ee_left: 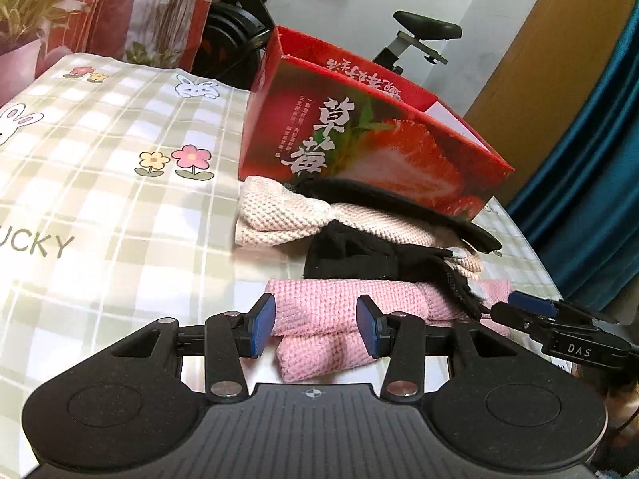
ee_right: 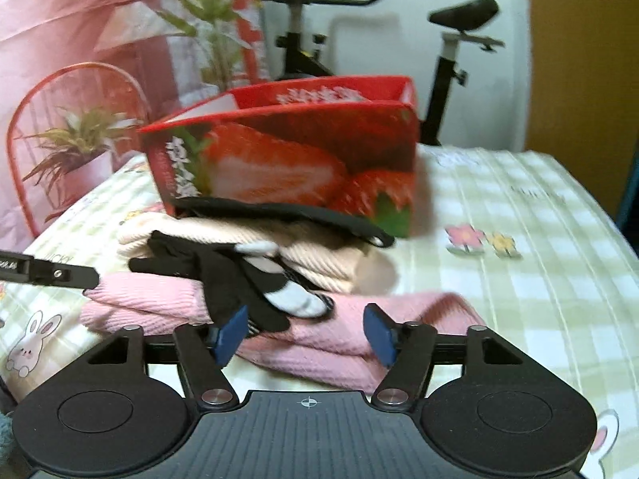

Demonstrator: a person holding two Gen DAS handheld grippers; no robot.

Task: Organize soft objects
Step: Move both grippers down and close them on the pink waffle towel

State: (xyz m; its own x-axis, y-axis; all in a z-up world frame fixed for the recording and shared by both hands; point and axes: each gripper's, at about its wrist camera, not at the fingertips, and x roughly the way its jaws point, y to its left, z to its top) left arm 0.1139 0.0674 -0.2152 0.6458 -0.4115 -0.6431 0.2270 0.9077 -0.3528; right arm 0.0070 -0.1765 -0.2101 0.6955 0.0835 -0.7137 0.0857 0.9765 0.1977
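No soft item is visibly packed yet: the pink knitted cloth (ee_left: pixel 319 311), black glove (ee_left: pixel 359 257) and cream knitted piece (ee_left: pixel 279 215) lie heaped on the checked tablecloth (ee_left: pixel 100 151) just in front of the glossy red strawberry box (ee_left: pixel 359 139), whose inside is hidden. The left gripper (ee_left: pixel 315 325) and right gripper (ee_right: pixel 309 333) both stand spread at the pink cloth's near edge, pinching nothing.

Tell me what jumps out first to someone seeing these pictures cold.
The red strawberry box stands open-topped at the back of the checked cloth, loudest in colour. In front of it lies a heap of soft things: a cream knit, a black glove on top, and a pink knit nearest. Both grippers, left and right, point at the pink knit with jaws apart.
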